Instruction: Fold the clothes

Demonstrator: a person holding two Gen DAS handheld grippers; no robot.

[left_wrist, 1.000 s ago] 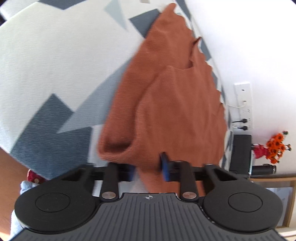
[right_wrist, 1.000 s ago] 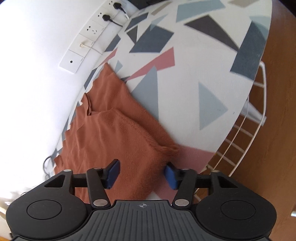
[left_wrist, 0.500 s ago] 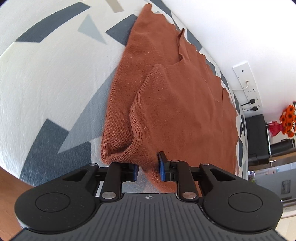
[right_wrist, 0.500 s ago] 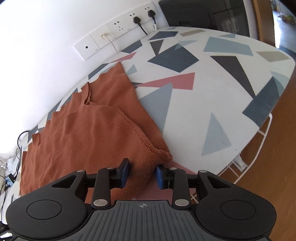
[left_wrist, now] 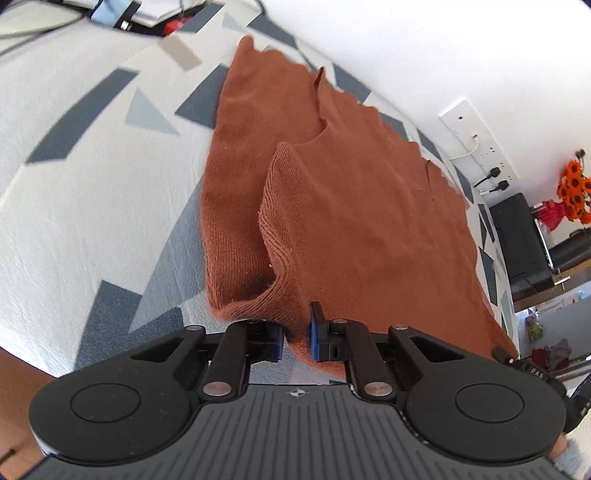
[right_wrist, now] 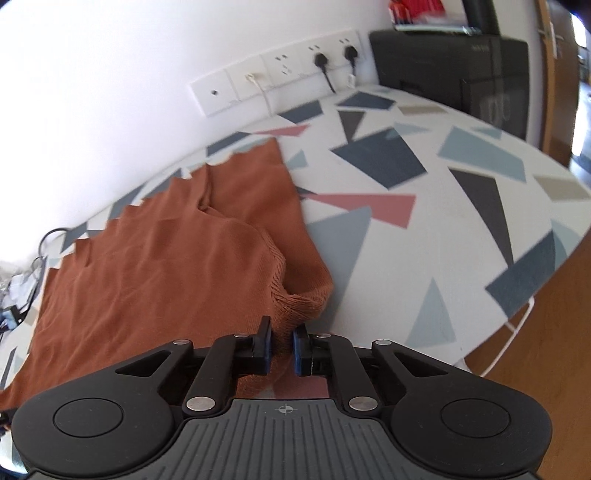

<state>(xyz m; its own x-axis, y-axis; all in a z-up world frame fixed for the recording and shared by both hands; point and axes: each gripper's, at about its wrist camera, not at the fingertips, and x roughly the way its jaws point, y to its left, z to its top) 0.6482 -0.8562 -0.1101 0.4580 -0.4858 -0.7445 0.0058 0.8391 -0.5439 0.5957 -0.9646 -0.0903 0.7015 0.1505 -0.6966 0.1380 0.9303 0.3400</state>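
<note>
Knitwear, a rust-brown sweater (left_wrist: 332,206), is pinched at its near corners by left gripper (left_wrist: 297,336) and right gripper (right_wrist: 282,350), whose jaws have just been closing on it, so a level, matched carry away from both grippers toward the far edge is judged next.

You've got bright daylight, white wall (right_wrist: 110,92) blown out. Heavy fisheye bending at edges. Slight motion blur on the far clutter (left_wrist: 122,14), top left.

Right gripper (right_wrist: 282,347), jaws just closed, pinching rust knit garment (right_wrist: 166,273) corner above patterned tabletop (right_wrist: 424,236).
</note>
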